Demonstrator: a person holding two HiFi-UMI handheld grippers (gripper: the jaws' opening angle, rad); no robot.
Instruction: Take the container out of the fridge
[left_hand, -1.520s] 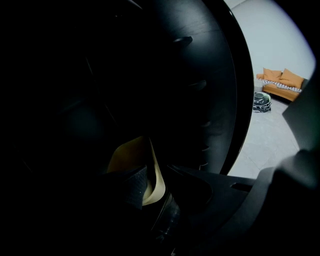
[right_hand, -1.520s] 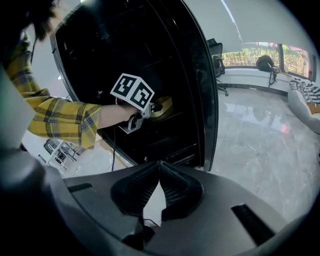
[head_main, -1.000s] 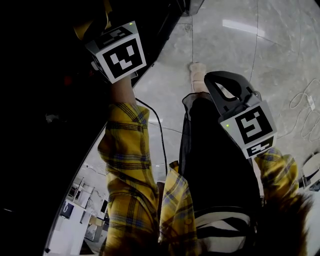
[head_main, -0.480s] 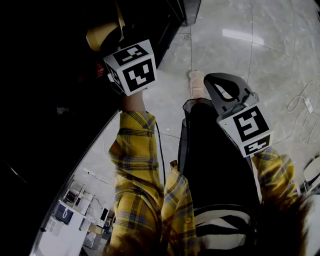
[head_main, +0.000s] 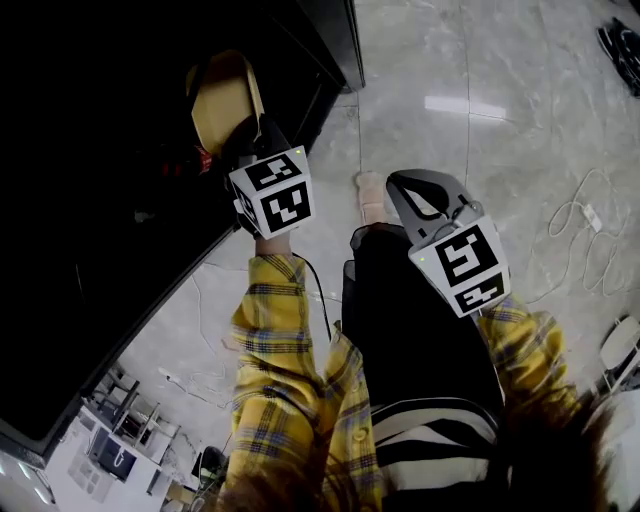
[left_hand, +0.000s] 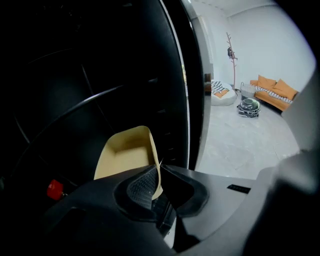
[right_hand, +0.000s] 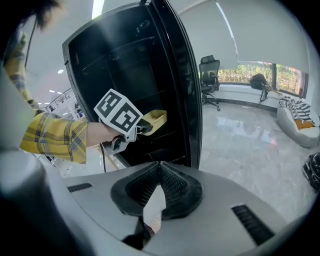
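**Container (left_hand: 125, 156) nearly clear of the fridge (left_hand: 75, 75)**

My left claw (left_hand: 159, 172) is clamped on the tan container's rim wall and has drawn it back to the fridge's open front. Removal looks almost done. My right claw (right_hand: 159, 167) hangs closed and empty, outside the fridge.
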